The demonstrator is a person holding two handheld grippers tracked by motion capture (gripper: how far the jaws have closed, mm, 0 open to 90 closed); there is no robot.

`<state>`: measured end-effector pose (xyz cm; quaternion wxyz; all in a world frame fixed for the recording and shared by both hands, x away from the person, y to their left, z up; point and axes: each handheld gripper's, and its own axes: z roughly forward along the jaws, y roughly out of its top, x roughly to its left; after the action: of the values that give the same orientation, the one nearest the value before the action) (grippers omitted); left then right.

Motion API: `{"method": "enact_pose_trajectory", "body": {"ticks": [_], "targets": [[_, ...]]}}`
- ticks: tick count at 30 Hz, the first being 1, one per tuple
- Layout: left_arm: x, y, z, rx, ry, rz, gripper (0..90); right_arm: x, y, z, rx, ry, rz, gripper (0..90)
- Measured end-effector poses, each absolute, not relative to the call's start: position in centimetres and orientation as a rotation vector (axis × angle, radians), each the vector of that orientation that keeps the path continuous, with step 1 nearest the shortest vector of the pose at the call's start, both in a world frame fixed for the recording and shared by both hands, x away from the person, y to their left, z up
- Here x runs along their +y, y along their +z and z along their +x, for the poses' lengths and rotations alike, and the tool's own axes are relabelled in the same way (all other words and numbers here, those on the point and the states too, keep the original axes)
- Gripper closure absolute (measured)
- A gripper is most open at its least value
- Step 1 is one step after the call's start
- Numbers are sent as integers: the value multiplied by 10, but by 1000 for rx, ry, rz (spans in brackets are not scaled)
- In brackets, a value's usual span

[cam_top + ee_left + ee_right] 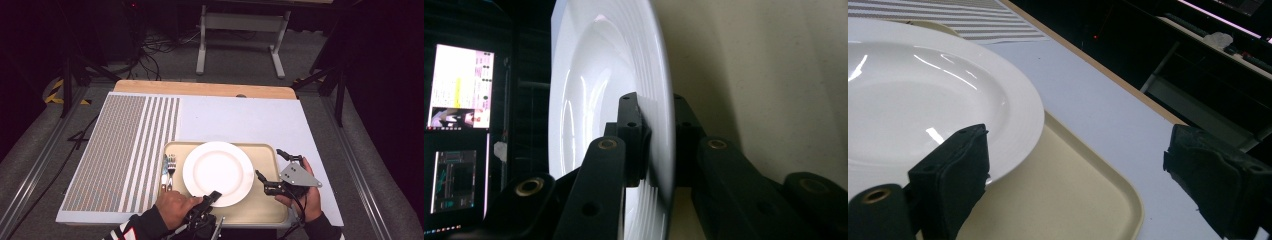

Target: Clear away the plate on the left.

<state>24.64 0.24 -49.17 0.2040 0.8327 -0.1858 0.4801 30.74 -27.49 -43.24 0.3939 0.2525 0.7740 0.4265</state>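
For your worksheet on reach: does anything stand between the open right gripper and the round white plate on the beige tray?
Nothing visible does. The right gripper hovers open over bare beige tray, facing the round white plate. The left gripper already clamps the plate's near rim. The fork and knife lie beyond the plate's far side.

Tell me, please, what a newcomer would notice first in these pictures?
The white plate in the middle of the beige tray, its near rim clamped by the left gripper. The right gripper hovers open beside the plate. A fork lies on the tray's left edge.
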Motion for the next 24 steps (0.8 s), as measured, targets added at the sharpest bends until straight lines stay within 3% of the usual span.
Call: {"method": "enact_pose_trajectory", "body": {"ticks": [24], "targets": [[3,-498,242,-516,1245,2331,809,-271,-435,307,1982,1069,625,112]]}}
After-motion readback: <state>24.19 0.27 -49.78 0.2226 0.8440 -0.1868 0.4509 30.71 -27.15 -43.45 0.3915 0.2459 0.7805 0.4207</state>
